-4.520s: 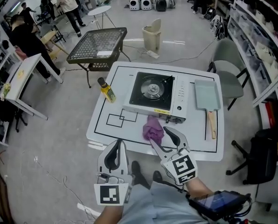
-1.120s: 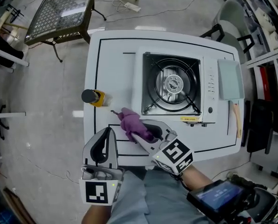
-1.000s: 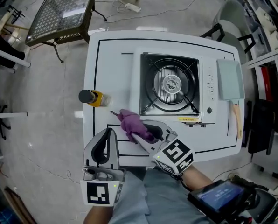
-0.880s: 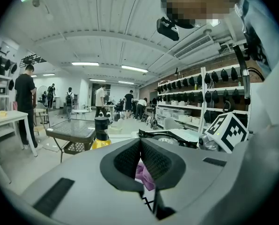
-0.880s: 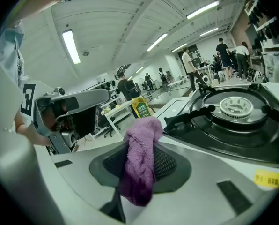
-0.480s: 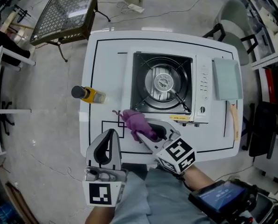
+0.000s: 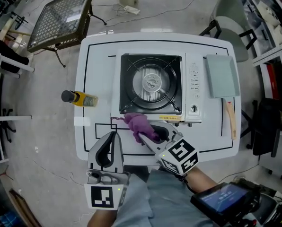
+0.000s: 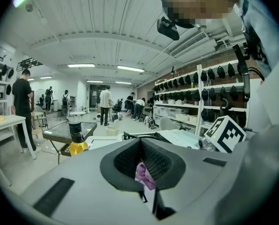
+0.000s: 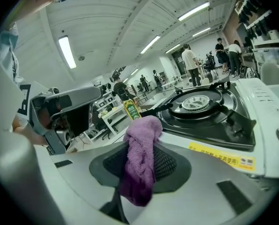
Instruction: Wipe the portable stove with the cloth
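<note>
The portable stove (image 7: 150,85) sits mid-table, with a black burner top and a white control strip on its right. My right gripper (image 7: 145,133) is shut on a purple cloth (image 7: 140,126), which hangs against the stove's front edge near its left corner. In the right gripper view the cloth (image 9: 142,153) drapes between the jaws, just short of the stove (image 9: 209,114). My left gripper (image 7: 110,143) hovers over the table's near edge, left of the cloth, its jaws together with nothing in them. The left gripper view shows the cloth (image 8: 144,172) beyond its tips.
An oil bottle (image 7: 77,97) stands on the table's (image 7: 98,70) left part. A grey rectangular pan with a wooden handle (image 7: 221,77) lies right of the stove. A mesh table (image 7: 60,18) and a chair (image 7: 228,13) stand beyond. People stand far off.
Both grippers have shifted to the right along the table's front. The cloth has gone from the bare table left of the stove to the stove's front edge.
</note>
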